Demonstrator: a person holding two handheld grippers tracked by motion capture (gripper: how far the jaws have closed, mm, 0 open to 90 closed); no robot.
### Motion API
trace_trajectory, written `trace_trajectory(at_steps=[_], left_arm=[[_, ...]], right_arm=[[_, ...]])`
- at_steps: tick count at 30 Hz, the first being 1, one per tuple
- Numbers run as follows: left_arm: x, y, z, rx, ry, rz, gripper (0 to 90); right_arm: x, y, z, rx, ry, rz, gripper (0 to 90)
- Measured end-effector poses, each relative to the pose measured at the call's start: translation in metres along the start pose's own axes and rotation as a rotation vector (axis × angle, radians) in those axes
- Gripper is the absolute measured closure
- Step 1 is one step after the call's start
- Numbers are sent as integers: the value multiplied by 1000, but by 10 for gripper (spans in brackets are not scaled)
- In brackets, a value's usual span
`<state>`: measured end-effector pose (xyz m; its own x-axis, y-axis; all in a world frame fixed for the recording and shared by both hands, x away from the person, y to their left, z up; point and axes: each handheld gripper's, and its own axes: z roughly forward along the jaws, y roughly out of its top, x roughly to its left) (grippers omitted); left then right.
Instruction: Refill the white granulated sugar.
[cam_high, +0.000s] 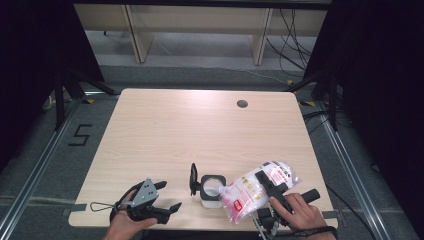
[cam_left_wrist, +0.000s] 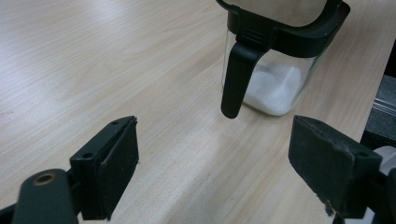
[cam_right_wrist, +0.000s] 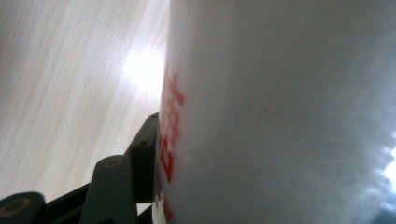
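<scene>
A small clear container (cam_high: 211, 196) with a black rim holds white powder near the table's front edge, its black lid (cam_high: 193, 179) standing up on the left side. My right gripper (cam_high: 261, 183) is shut on a white bag with red print (cam_high: 250, 192), tilted so its lower corner reaches over the container's mouth. In the right gripper view the bag (cam_right_wrist: 280, 112) is very close, with one black pad (cam_right_wrist: 144, 156) pressed on it. My left gripper (cam_high: 170, 196) lies open left of the container. The left gripper view shows the gripper (cam_left_wrist: 215, 149) wide open, nothing between its jaws, facing the container (cam_left_wrist: 275, 79).
The wooden table (cam_high: 200, 130) has a round cable hole (cam_high: 242, 103) at the back right. The container and bag are close to the front edge. Beyond the table are grey floor, a "5" mark (cam_high: 80, 135) and wooden desk legs.
</scene>
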<state>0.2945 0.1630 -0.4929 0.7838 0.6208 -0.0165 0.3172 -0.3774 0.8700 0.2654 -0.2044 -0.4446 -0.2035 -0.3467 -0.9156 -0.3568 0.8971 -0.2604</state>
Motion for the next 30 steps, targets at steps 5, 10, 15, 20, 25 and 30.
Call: trace_trajectory(at_steps=[5,10,15,20,25,30], left_arm=[[-1,-1,0,-3,2,-24,158],[0,0,0,3,-2,1,158],[0,0,0,1,-2,1,158],[0,0,0,-3,-3,-2,158],[0,0,1,-6,-3,-1,159],[0,0,0,0,-1,0,158]], right_arm=[[0,0,0,2,1,2,441],[-1,0,0,-4,-11,-7,441],[-1,0,-1,11,5,-12,441],[-1,0,-1,3,-8,-5,441],[-1,-1,-1,1,-8,-8,441],[-1,-1,-1,10,2,-14,441]])
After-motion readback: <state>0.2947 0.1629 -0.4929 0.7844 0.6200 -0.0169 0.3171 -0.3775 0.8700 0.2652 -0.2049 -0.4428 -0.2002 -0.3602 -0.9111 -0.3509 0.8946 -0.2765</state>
